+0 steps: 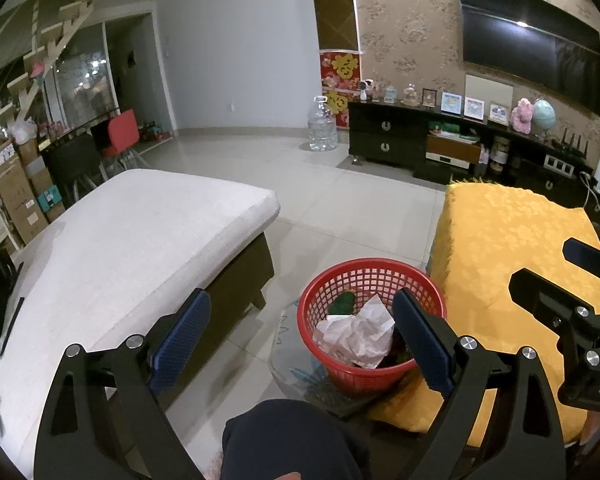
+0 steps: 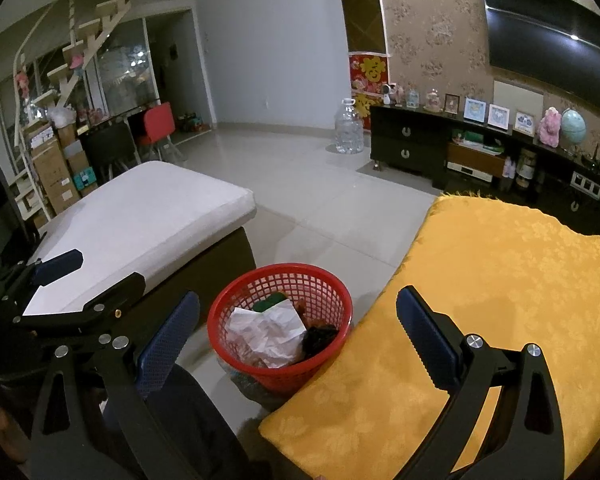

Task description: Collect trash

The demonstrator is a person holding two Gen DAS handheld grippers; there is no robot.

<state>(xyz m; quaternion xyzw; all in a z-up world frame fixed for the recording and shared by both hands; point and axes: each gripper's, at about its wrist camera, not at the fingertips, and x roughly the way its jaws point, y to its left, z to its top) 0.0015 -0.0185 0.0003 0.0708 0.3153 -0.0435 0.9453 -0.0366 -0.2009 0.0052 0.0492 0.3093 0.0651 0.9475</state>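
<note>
A red mesh waste basket (image 1: 342, 280) stands on the tiled floor between a sofa and a yellow-covered table. It holds crumpled white paper (image 1: 360, 332), a green item (image 1: 342, 303) and dark scraps. In the right wrist view the basket (image 2: 240, 292) with the paper (image 2: 266, 330) sits low in the middle. My left gripper (image 1: 302, 338) is open and empty, held above and near the basket. My right gripper (image 2: 298, 338) is open and empty, over the basket's right rim and the table edge. It also shows in the left wrist view (image 1: 540, 272) at the right.
A white-cushioned sofa (image 1: 140, 232) is on the left. A table with a yellow cloth (image 2: 500, 280) is on the right. A dark TV cabinet (image 1: 440, 140) with ornaments lines the far wall, with a large water bottle (image 1: 322, 124) beside it. The person's knee (image 1: 284, 436) is below.
</note>
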